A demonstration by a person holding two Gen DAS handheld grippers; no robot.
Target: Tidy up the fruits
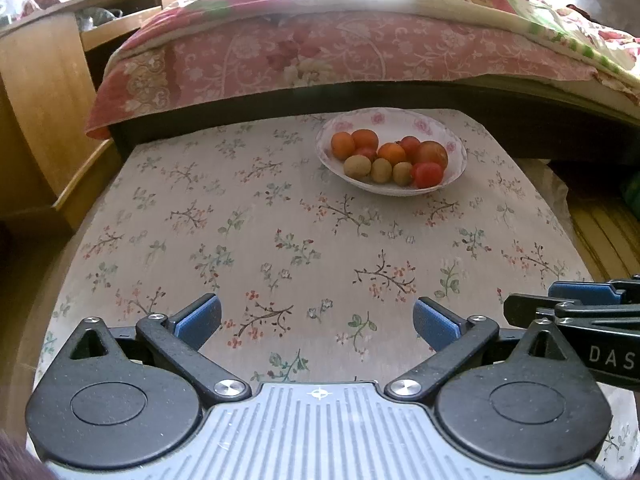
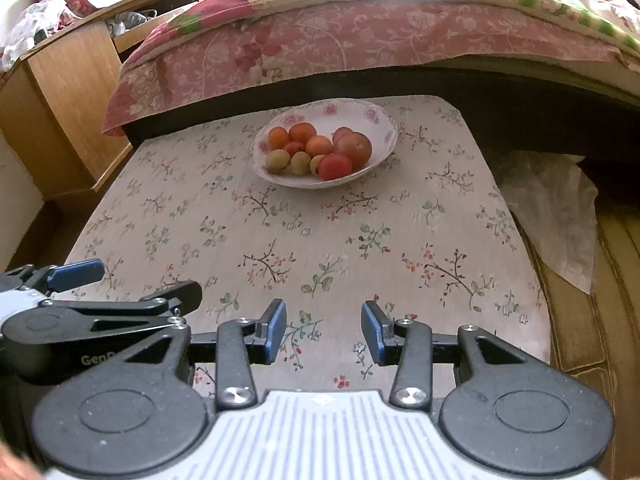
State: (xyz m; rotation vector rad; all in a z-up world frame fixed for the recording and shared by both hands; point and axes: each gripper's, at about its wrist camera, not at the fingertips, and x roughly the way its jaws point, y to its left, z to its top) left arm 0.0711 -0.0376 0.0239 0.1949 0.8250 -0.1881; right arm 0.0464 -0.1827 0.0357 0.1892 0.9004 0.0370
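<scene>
Wooden cabinet (image 1: pixel 36 120) stands left of the table (image 1: pixel 280 240), apart from it, drawer face toward the table's left edge. The table carries a flowered cloth and serves as reference for all positions below.

Left gripper (image 1: pixel 316 322): jaws spread wide, nothing between the blue pads (image 1: pixel 200 316), held over the table's near edge. Nothing touches it. In the right wrist view it appears at the near-left corner of the table (image 2: pixel 100 296), seen side-on.

Bowl (image 1: pixel 456 168): white, pink rose pattern on the rim, sitting at the far end of the table, right of centre in the left wrist view and about centred in the right wrist view (image 2: pixel 384 120). It sits well apart from both grippers. Contents: fruits (image 1: pixel 392 156) in one heap, touching each other. Orange ones at the back left, three tan-green ones along the front, red ones at the right and centre, a larger reddish one at back right. Exact kinds cannot be told.

Right gripper (image 2: pixel 324 336): jaws apart, narrower gap than the left, empty, over the table's near edge, just right of the left gripper.

Bed (image 1: pixel 320 52) runs along the table's far edge, a pink flowered cover hanging over its side. A pale sheet (image 2: pixel 552 208) lies off the table's right edge.
</scene>
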